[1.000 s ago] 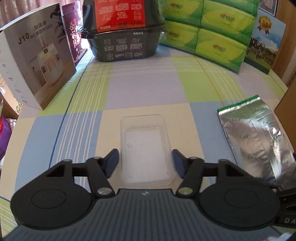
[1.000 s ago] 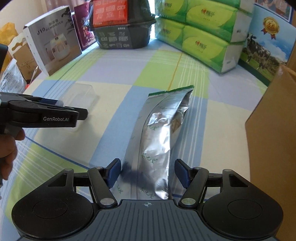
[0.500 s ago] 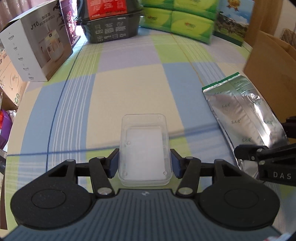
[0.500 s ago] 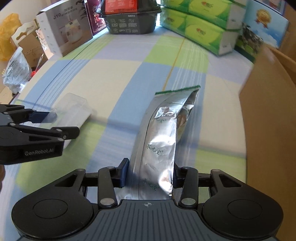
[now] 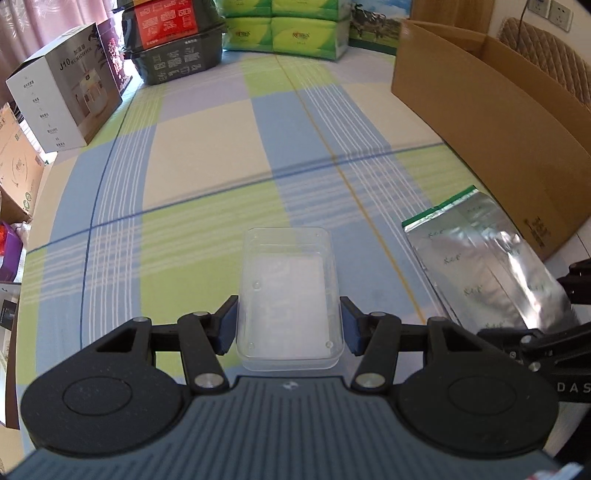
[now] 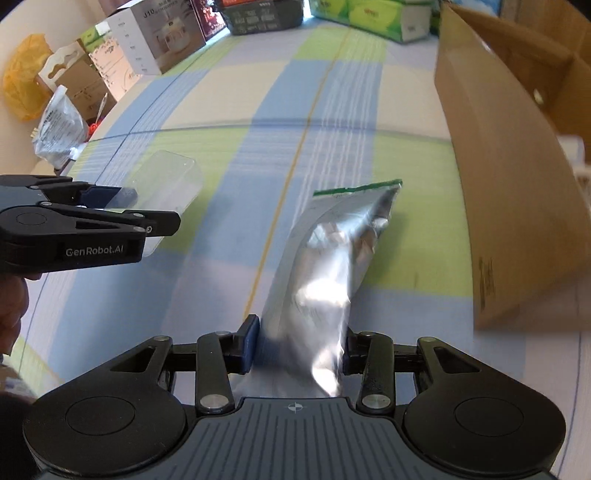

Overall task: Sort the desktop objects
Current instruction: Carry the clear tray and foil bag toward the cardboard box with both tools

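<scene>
My left gripper (image 5: 289, 326) is shut on a clear plastic box (image 5: 289, 295), held by its long sides above the checked tablecloth. From the right wrist view that box (image 6: 166, 184) shows at the left, in the left gripper (image 6: 122, 210). A silver foil pouch (image 6: 328, 273) with a green top strip is pinched at its near end by my right gripper (image 6: 301, 349) and lifted, sagging forward. In the left wrist view the pouch (image 5: 484, 269) hangs at the right, beside the right gripper's dark body.
An open cardboard box (image 5: 491, 107) stands at the right, and in the right wrist view (image 6: 517, 184). At the far end sit green tissue packs (image 5: 291, 29), a dark container (image 5: 177, 59) and a humidifier box (image 5: 66, 99). A hand (image 6: 11, 306) shows at left.
Both grippers closed on their objects and lifted them. The views pulled back and up from the table, and the cardboard box came into sight on the right.
</scene>
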`<action>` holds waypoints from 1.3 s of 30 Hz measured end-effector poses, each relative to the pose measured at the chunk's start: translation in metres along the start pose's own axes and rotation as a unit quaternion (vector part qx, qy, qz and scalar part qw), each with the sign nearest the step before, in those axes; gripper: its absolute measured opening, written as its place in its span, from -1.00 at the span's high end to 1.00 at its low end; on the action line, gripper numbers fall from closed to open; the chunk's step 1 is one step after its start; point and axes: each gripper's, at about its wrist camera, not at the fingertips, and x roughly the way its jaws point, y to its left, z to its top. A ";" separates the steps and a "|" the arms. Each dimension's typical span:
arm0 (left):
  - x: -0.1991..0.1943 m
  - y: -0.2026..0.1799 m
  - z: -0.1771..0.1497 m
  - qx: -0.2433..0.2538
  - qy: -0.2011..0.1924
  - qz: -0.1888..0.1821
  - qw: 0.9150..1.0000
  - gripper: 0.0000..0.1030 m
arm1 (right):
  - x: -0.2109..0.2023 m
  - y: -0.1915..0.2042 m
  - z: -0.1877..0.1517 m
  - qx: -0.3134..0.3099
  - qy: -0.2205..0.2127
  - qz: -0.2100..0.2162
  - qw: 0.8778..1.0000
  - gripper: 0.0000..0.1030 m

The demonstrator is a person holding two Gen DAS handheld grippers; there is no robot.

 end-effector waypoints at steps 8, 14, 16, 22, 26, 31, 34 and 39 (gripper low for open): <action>0.014 -0.002 -0.015 -0.011 0.008 -0.002 1.000 0.00 | 0.005 -0.002 0.015 -0.011 -0.016 -0.029 0.999 -0.35; 0.024 0.005 -0.013 -0.025 -0.003 -0.010 1.000 -0.21 | 0.022 -0.004 0.013 -0.004 -0.011 -0.036 0.999 -0.35; 0.028 0.007 -0.012 -0.025 -0.001 -0.010 1.000 -0.21 | 0.026 -0.003 0.012 -0.002 -0.014 -0.039 0.999 -0.35; 0.035 0.010 -0.010 -0.035 -0.005 -0.006 0.999 -0.20 | 0.028 0.000 0.013 -0.008 -0.029 -0.049 0.998 -0.08; 0.033 0.007 -0.009 -0.031 -0.004 -0.005 0.999 -0.02 | 0.027 0.002 0.013 -0.019 -0.032 -0.050 0.998 0.12; 0.021 -0.001 -0.012 -0.026 -0.004 -0.004 1.000 -0.01 | 0.018 0.005 0.009 -0.027 -0.033 -0.056 0.998 0.27; 0.009 -0.006 -0.014 -0.022 -0.006 -0.002 1.000 -0.01 | 0.006 0.006 0.006 -0.024 -0.040 -0.056 0.997 0.27; -0.015 -0.013 -0.019 -0.028 -0.011 0.000 1.000 -0.01 | -0.019 0.010 -0.001 -0.019 -0.051 -0.051 0.997 0.27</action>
